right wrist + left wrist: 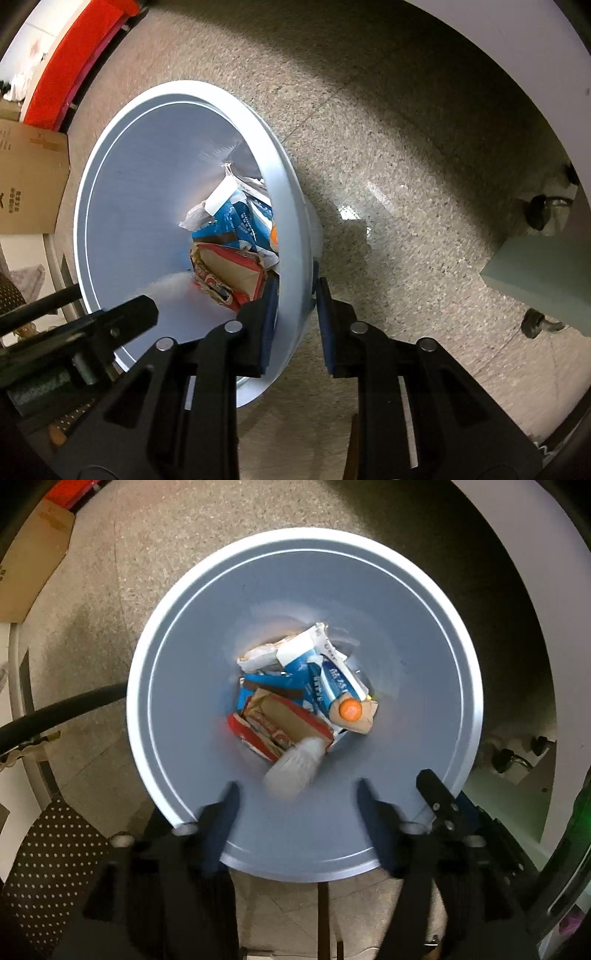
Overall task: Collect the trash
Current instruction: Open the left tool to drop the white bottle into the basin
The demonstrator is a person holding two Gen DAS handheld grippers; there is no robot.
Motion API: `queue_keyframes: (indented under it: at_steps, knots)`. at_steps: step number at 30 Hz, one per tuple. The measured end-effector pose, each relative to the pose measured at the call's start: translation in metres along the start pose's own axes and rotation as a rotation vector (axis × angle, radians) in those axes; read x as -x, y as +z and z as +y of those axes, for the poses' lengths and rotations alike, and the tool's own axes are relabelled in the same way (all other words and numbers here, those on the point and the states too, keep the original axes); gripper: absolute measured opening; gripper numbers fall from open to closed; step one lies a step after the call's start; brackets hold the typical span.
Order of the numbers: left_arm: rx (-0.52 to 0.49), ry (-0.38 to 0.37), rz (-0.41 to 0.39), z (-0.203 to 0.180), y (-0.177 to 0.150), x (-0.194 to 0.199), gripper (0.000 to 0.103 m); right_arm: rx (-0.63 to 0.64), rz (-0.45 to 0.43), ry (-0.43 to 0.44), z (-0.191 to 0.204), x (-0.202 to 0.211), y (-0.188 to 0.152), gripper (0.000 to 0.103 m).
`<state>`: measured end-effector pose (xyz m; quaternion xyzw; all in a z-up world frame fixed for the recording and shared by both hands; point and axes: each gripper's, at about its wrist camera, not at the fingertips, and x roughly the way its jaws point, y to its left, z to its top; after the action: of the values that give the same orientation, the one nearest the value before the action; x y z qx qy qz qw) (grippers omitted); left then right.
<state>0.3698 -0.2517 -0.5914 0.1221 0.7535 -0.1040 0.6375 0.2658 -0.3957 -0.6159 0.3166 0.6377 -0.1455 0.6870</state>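
A grey-blue trash bin [184, 646] stands on the speckled floor. Inside lie a blue and white milk carton [314, 679], a red and brown carton [280, 723] and an orange bottle cap [351, 710]. A blurred white wad [295, 768] is in mid-air below my open, empty left gripper [295, 794], which points straight down over the bin mouth. My right gripper [295, 295] straddles the bin's rim [291, 258], one finger inside and one outside, shut on the wall. The trash also shows in the right wrist view [236, 236].
A cardboard box [33, 561] stands left of the bin and shows in the right wrist view [29, 181]. A black hose [55, 712] runs along the floor. A white cabinet with castors [539, 206] stands right. A red object [77, 48] lies far left.
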Motion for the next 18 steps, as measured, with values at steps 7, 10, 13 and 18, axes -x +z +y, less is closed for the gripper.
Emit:
queue_keyframes:
  at_steps: [7, 10, 13, 18]
  knots:
    - [-0.011, 0.015, -0.075, 0.011, -0.010, 0.031, 0.074, 0.031, -0.021, -0.003, 0.005, 0.023, -0.011, 0.057]
    - [0.004, 0.011, -0.173, 0.020, -0.020, 0.066, 0.074, 0.044, -0.057, 0.015, 0.007, 0.048, -0.018, 0.057]
    - [0.010, 0.018, -0.299, 0.024, -0.040, 0.113, 0.074, 0.065, -0.115, 0.044, 0.013, 0.085, -0.025, 0.059]
    - [0.004, 0.009, -0.474, 0.026, -0.085, 0.193, 0.075, 0.133, -0.251, 0.116, 0.033, 0.166, -0.045, 0.062]
